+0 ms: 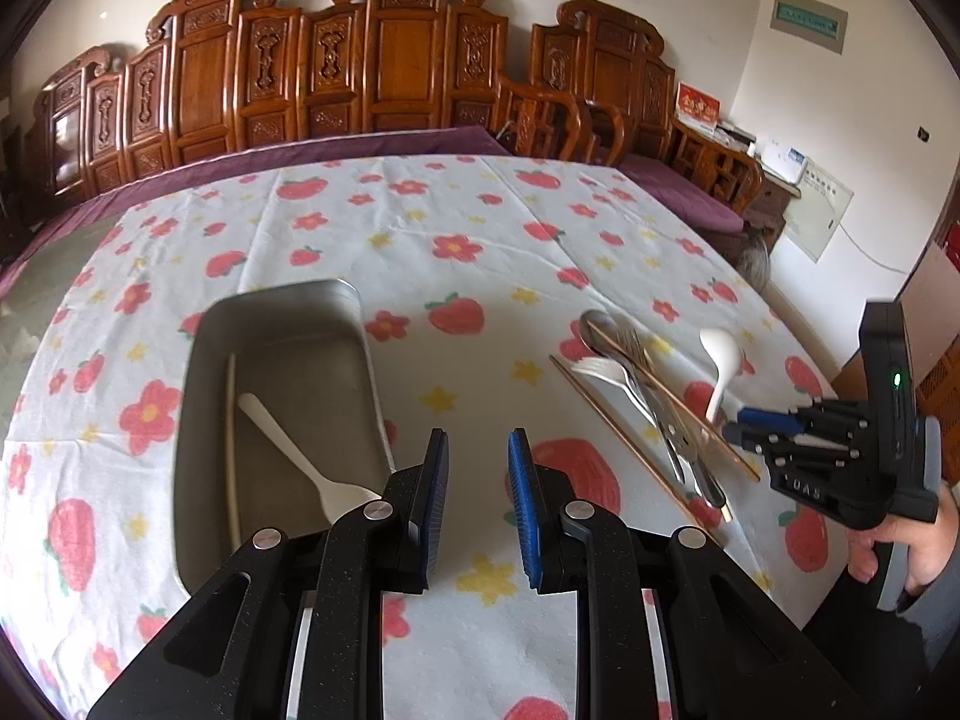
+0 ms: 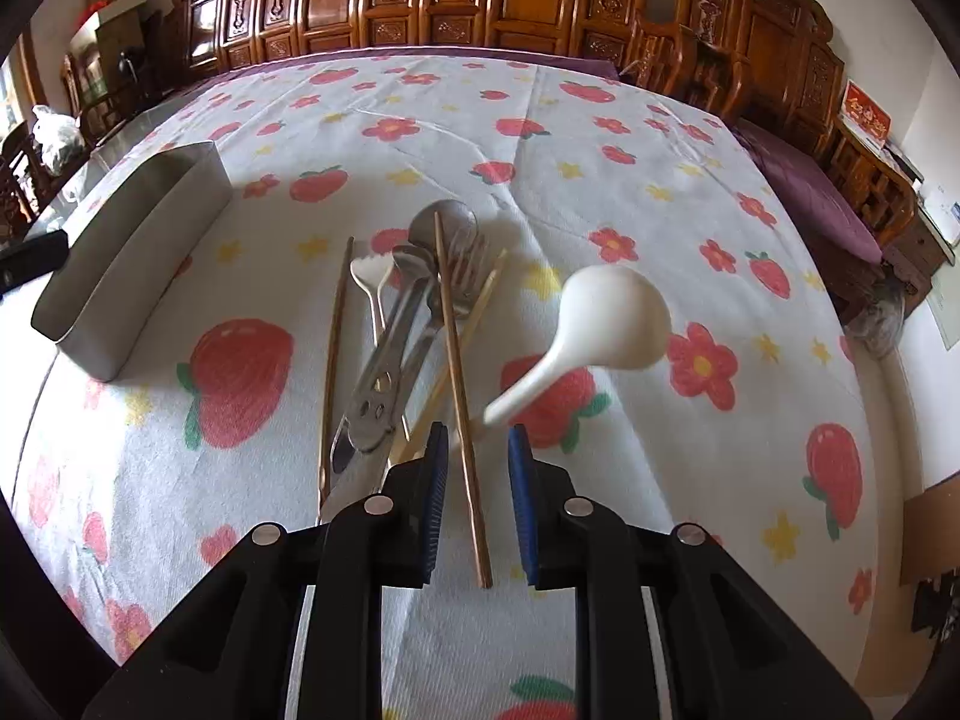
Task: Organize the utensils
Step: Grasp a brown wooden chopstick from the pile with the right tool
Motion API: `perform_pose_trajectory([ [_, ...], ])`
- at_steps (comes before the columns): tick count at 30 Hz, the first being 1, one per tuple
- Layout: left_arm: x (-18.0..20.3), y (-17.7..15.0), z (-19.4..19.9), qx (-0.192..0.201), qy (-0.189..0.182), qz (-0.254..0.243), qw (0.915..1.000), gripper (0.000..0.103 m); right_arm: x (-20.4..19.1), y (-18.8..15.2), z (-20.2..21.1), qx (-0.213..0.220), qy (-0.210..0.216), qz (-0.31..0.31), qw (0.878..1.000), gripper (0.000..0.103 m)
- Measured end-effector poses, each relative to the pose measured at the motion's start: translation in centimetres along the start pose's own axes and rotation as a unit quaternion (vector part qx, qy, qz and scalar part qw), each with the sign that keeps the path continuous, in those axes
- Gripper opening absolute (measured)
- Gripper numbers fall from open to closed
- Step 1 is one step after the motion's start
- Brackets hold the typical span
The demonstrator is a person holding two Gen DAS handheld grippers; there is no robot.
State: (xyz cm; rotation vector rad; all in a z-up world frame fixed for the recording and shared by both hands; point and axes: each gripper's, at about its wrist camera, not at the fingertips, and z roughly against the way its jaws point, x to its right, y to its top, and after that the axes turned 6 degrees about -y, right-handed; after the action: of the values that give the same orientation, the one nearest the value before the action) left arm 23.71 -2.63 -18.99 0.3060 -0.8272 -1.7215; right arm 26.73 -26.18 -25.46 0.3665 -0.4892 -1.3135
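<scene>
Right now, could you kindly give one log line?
left tool: open, empty | right tool: open | white spoon: ahead of its tips | tray: holds white fork, chopstick

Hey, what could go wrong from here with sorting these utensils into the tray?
1. The white spoon looks blurred and tipped up, its handle just beyond the right gripper, whose jaws stand open; it may fall onto the pile.
2. A chopstick lies across the metal fork; lifting one could drag the others.
</scene>
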Motion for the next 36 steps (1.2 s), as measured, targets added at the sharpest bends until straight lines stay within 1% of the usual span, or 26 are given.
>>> perform_pose_trajectory([
  [5,1.1,-0.6,-1.2,-0.011,0.000,-0.009,0.9999,0.019,-1.0,1.8,-0.6,0.011,0.015,0.023,1.000,0.023],
  [7,1.6,-0.9,-1.7,-0.016,0.000,-0.014,0.9998,0.019,-1.4,2.4,-1.3,0.005,0.012,0.033,0.999,0.023],
  [9,2.0,-1.1,-2.0,-0.020,0.001,-0.020,0.9996,0.019,-1.5,3.0,-2.2,-0.004,-0.011,0.042,0.999,0.023],
  [10,2.2,-1.3,-2.1,-0.021,0.002,-0.023,0.9995,0.019,-1.4,3.2,-2.5,-0.007,-0.013,0.043,0.999,0.023],
  [15,2.9,-1.9,-2.9,-0.030,0.004,-0.032,0.9990,0.019,-1.3,3.4,-4.1,-0.034,0.000,0.053,0.998,0.022],
  [16,2.9,-1.9,-3.0,-0.031,0.004,-0.033,0.9990,0.019,-1.4,3.4,-4.3,-0.036,-0.002,0.055,0.998,0.020],
  [17,3.1,-1.9,-3.1,-0.032,0.004,-0.035,0.9989,0.019,-1.3,3.3,-4.5,-0.041,0.000,0.051,0.998,0.013],
  [18,3.2,-2.0,-3.1,-0.033,0.004,-0.036,0.9988,0.019,-1.3,3.3,-4.5,-0.043,0.005,0.048,0.998,0.011],
  [23,3.8,-2.2,-3.7,-0.037,0.002,-0.044,0.9984,0.019,-0.7,3.2,-3.8,-0.033,0.011,0.030,0.999,0.009],
  [28,4.3,-2.7,-4.5,-0.046,0.007,-0.052,0.9976,0.019,0.6,2.8,-2.9,-0.020,0.034,-0.007,0.999,0.008],
  [29,4.3,-2.8,-4.6,-0.048,0.008,-0.052,0.9975,0.019,0.8,2.6,-3.0,-0.023,0.041,-0.015,0.999,0.008],
  [33,4.5,-2.8,-4.9,-0.050,0.010,-0.053,0.9973,0.019,0.6,2.2,-3.8,-0.035,0.050,-0.014,0.998,0.008],
  [36,4.7,-2.7,-5.0,-0.051,0.009,-0.056,0.9971,0.019,0.5,1.9,-3.7,-0.036,0.052,-0.013,0.998,0.008],
])
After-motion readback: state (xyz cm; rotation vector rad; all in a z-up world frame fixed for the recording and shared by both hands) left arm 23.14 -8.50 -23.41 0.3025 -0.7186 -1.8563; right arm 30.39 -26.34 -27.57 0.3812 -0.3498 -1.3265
